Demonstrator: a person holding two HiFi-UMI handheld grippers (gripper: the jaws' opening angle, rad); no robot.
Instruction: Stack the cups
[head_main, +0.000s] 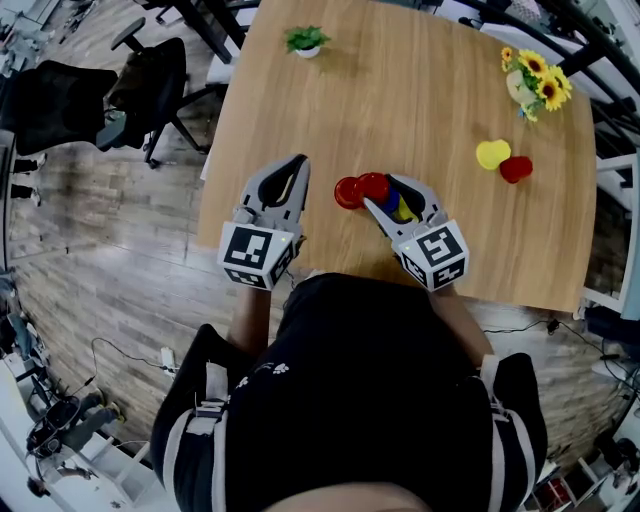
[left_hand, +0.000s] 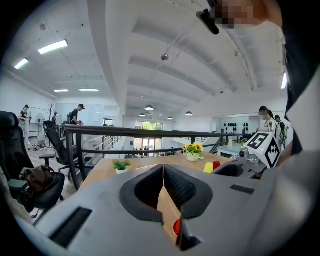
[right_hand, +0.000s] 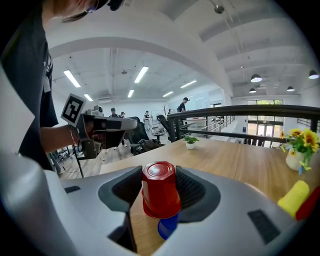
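Observation:
My right gripper (head_main: 385, 196) (right_hand: 160, 192) is shut on an upside-down red cup (right_hand: 160, 187) low over the table's near middle. A blue cup (right_hand: 167, 226) pokes out below it, and in the head view some blue and yellow (head_main: 398, 208) shows between the jaws. Another red cup (head_main: 347, 192) sits just left of the held one. A yellow cup (head_main: 492, 153) (right_hand: 295, 197) and a red cup (head_main: 516, 168) stand together at the right. My left gripper (head_main: 298, 170) (left_hand: 163, 172) is shut with nothing in it, left of the red cups.
The wooden table (head_main: 420, 110) carries a small potted plant (head_main: 306, 40) at the far side and a vase of sunflowers (head_main: 535, 85) at the far right. Office chairs (head_main: 150, 85) stand off the table's left edge. A railing (left_hand: 150, 134) runs beyond the table.

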